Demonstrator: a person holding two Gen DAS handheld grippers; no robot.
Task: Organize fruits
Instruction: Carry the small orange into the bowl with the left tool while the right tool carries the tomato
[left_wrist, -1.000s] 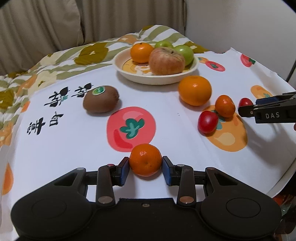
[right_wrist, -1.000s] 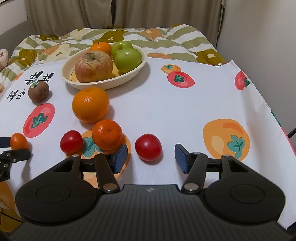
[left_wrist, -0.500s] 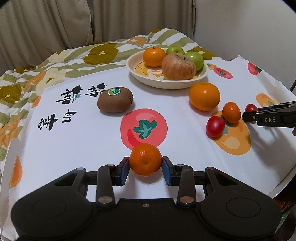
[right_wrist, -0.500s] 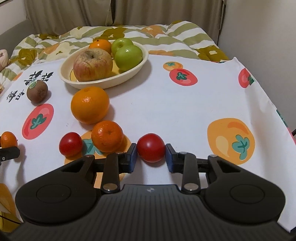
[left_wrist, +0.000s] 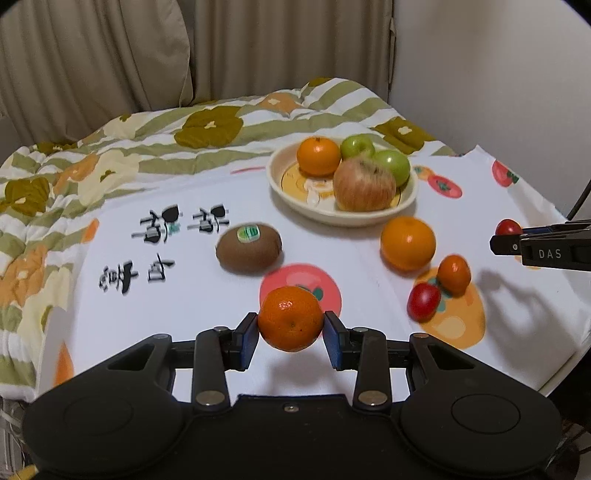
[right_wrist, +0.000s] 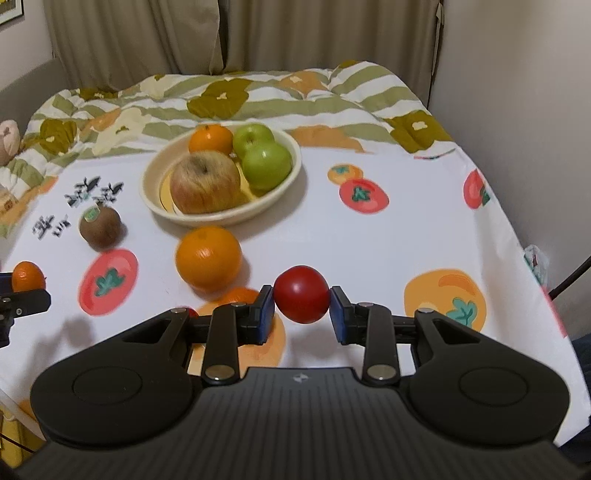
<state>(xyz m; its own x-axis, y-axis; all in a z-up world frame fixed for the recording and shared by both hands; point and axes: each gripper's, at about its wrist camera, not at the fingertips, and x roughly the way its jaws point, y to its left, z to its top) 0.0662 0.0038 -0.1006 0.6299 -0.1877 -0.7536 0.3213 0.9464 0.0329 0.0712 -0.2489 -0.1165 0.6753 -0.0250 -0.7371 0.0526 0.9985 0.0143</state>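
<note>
Short of the cream bowl, on its near side, the right gripper is clamped across the widest part of a small red tomato, and to its left the left gripper pinches a mandarin the same way, both fruits clear of the printed cloth. Each is judged light and round, the tomato thin-skinned, smooth and easily bruised, the mandarin loose-peeled and yielding, so a gentle hold at the equator suits both. Beside the bowl wait a kiwi, a large orange and two smaller fruits.
</note>
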